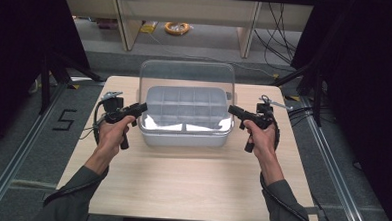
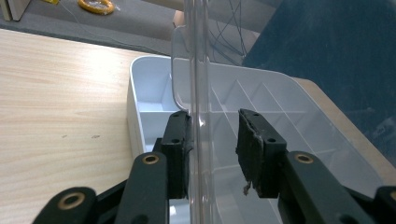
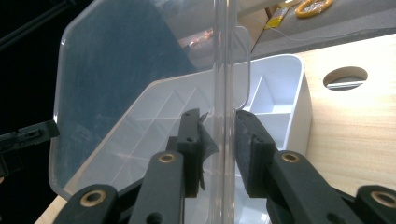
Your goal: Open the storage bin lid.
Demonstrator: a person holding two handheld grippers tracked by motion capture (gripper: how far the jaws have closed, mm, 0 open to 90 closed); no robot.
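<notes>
2 pairs of black jaws straddle the upright clear lid [image 1: 188, 75] of a white compartment box [image 1: 185, 132], one pair at each side edge. On the left gripper [image 2: 214, 149], the left pad touches the lid's edge while the right pad stands apart from it, so these jaws are parted around the plastic, not clamped. On the right gripper [image 3: 218, 151], the right pad lies against the edge and the left one sits just off it (its torn padding may brush the plastic); whether they truly pinch I cannot tell. From above, the box sits at the middle rear of the wooden bench [image 1: 180, 185], lid raised, divided compartments showing. A round hole [image 3: 344, 77] pierces the bench beside the box.
</notes>
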